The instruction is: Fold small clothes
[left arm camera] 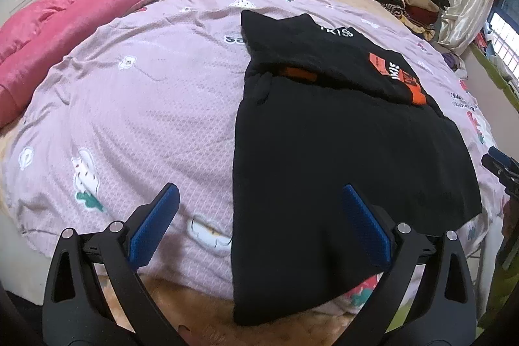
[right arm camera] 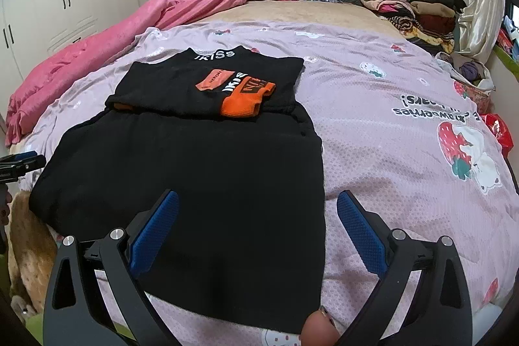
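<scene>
1. The black garment (right arm camera: 201, 177) is lying flat on the lilac quilt (right arm camera: 389, 125) toward the near edge of the bed, its far end already lying doubled back so that the orange cuffs (right arm camera: 241, 101) are showing on top.
2. Risk: the near hem is hanging at the mattress edge; a one-sided pull is likely to drag the whole piece toward the edge instead of folding it.
3. Risk: the doubled-back far layer is sitting loose, so a hasty lift is liable to spill it open.
4. Risk: a deep bite is likely to catch the quilt along with the cloth.
5. The left gripper (left arm camera: 259, 224) is hovering low over the garment's left border, fingers spread wide, gripping nothing.
6. The right gripper (right arm camera: 258, 229) is hovering over the right border, likewise spread and empty.
</scene>
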`<state>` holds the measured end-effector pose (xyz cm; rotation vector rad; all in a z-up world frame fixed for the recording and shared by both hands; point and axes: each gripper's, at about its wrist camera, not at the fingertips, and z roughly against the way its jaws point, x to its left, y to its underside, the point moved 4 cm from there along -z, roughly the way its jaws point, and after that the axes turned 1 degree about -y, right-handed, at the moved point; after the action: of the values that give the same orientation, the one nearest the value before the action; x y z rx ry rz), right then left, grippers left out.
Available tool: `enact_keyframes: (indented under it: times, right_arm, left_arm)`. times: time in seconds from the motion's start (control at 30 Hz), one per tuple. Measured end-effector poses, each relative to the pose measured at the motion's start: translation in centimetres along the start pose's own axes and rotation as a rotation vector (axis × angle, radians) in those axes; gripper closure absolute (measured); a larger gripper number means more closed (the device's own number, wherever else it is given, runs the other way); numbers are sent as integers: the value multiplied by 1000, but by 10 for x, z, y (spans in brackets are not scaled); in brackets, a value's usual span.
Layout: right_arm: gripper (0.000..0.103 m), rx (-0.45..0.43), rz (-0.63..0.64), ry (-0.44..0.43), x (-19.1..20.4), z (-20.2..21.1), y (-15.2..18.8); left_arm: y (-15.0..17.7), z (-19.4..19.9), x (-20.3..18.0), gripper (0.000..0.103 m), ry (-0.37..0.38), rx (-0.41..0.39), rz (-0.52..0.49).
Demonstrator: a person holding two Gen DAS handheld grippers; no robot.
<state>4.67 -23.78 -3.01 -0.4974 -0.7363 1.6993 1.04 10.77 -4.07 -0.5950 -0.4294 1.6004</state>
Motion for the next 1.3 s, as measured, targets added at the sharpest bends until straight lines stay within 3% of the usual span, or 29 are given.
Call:
enact_keyframes:
  times: [0.03,0.1,0.2,0.27,0.6,0.7,0.93,1.07,1.13,1.17,1.2,1.23,1.3]
  right_arm:
    - [6,2,-1,0,0,0,1]
    - [6,9,0,1,0,0,3]
    - [6,14,3,-5,0,0,6]
    - [6,13,-1,-12,0,1,7]
    - [6,75,0,-89,1,1,23]
    - [6,110,3,-112,1,0,34]
    - [7,206,-32,-128,-15,-7,59]
    - [40,262,-55,-147,-24,-14,73]
    - [50,275,-51,-140,-27,-16,78]
    - [66,271,-50,-135,-27,-15,78]
    - [75,260,-49,-138,-28,-13,77]
    - [93,250,-52,-154,-28,-10,74]
    - [94,214,-49,-184,-26,-1,67]
  left_arm:
    - [3,0,2,11,12,5,5]
    - [6,-1,4,29,30,16,11]
    - [13,-3,5,47,74,36,21]
    - [16,-4,6,53,102,48,33]
    - [34,-16,8,59,127,110,57]
    - [37,-17,7,71,127,115,57]
    - [39,-14,2,76,112,111,36]
    - [40,-21,4,76,116,124,45]
    - [40,-22,3,76,114,127,42]
    - [39,-23,2,76,112,128,41]
    - [39,-23,3,76,112,127,41]
    - [39,-23,3,76,110,126,43]
    - [38,-22,3,89,100,117,43]
